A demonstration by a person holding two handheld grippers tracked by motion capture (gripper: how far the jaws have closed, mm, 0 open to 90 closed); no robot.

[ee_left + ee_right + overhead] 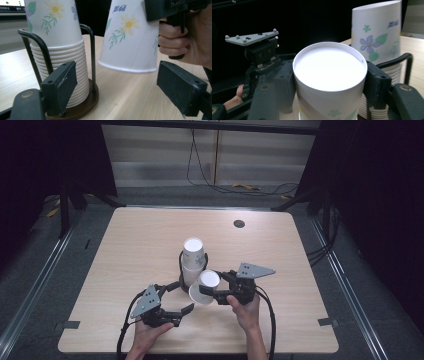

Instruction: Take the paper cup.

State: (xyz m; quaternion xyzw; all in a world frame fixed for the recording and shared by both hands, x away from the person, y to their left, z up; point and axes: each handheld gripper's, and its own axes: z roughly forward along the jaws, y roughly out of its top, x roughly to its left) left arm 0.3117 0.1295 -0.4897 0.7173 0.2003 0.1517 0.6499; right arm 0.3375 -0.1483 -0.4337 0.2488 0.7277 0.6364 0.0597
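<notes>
On the light wooden desk stands a stack of flower-printed paper cups, nested upside down in a dark wire holder with a round brown base. The right hand-held gripper has its jaws closed on the sides of a single paper cup, which is upside down and tilted, its white bottom facing up and its open rim lower. In the left gripper view this held cup hangs just above the desk beside the stack, its rim clear of the wood and close to the holder's upright wire without a contact that can be made out. In the right gripper view the black pads press on both sides of the cup, with the stack just behind it to the right. The left hand-held gripper is held low on the near side of the holder, its jaws wide apart with nothing between the pads; one jaw sits close against the lower rings of the stack near the base, the other stands off below the held cup. A person's hands grasp both tools from the near edge of the desk. A small dark round fitting sits in the desk's far right part, well apart from the cups.
</notes>
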